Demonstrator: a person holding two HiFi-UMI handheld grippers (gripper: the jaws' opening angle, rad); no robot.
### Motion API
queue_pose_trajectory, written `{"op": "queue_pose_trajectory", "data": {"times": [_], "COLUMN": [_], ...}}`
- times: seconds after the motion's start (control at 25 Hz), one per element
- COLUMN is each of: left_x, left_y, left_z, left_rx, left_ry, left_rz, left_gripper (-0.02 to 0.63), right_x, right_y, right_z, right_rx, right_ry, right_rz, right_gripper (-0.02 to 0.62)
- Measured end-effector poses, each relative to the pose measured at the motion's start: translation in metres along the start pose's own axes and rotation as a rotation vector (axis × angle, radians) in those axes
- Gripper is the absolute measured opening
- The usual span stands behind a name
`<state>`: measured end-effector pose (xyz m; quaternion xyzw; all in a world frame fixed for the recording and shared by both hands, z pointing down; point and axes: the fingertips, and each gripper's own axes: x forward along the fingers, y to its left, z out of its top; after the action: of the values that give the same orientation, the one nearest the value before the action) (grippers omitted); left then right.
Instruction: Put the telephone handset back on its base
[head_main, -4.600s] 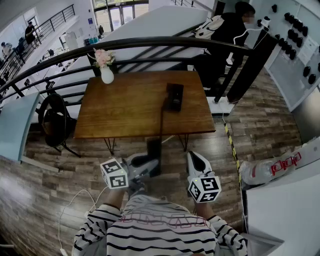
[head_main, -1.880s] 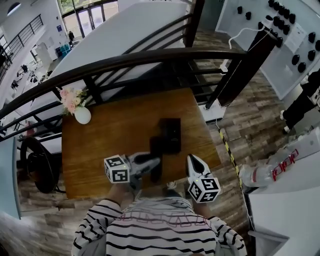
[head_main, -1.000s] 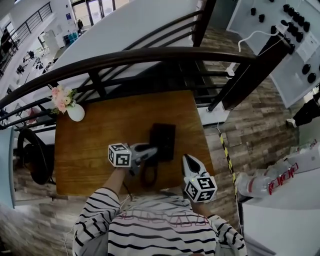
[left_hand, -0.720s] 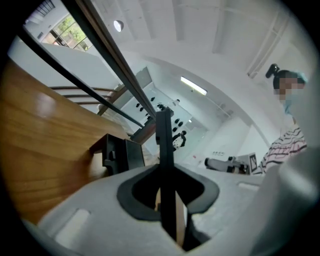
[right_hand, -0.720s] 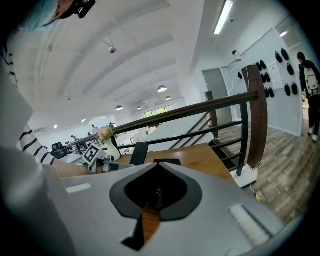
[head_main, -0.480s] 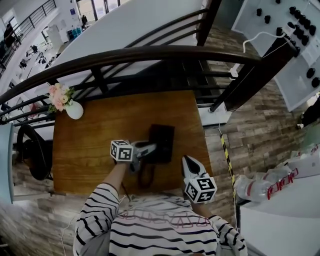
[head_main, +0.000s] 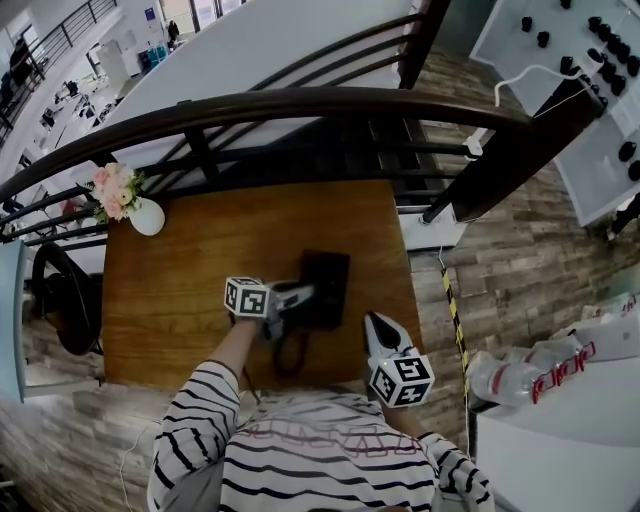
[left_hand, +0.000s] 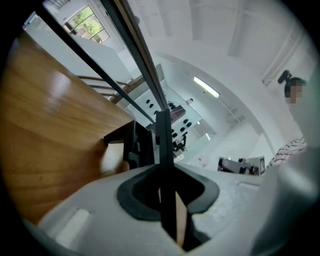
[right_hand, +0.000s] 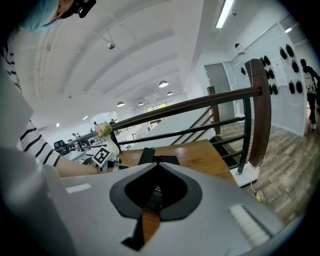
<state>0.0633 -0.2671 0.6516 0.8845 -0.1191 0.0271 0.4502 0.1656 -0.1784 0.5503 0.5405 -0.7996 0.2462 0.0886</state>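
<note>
Wooden table (head_main: 170, 290): left gripper (head_main: 300, 295) near-level, fingers clamping handset (left_hand: 164, 165) beside base (head_main: 328, 285); right gripper (head_main: 374, 322) fingers seemingly together, empty.

A wooden surface (head_main: 190, 290) stands on a plank floor (head_main: 520, 270) beside a dark curved railing (head_main: 300, 98). A white vase (head_main: 146, 216) of pink flowers sits at its corner. A white wall (head_main: 590, 110) carries black knobs.

office mezzanine, railing (head_main: 300, 102) over workstations (head_main: 78, 92)

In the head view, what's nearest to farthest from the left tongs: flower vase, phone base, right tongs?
1. Phone base, just right of the left tongs.
2. Right tongs, lower right.
3. Flower vase, far left table corner.
</note>
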Motion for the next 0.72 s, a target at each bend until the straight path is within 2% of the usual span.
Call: {"op": "queue_pose_trajectory", "data": {"times": [0.4,0.72], "left_x": [0.006,0.011], "left_y": [0.019,0.028], "left_z": [0.000,-0.004], "left_rx": [-0.077,-0.097], "left_ry": [0.003,0.028], "left_rz": [-0.055,-0.072], "left_gripper": [0.077,0.077], "right_x": [0.010,0.013], "right_y": [-0.011,-0.014], "right_z": [-0.001,-0.003], "right_rx": [0.005,0.015], "right_ry": [0.016,0.026], "right_rz": [-0.014,-0.024], "right_gripper": [0.000,0.000]}}
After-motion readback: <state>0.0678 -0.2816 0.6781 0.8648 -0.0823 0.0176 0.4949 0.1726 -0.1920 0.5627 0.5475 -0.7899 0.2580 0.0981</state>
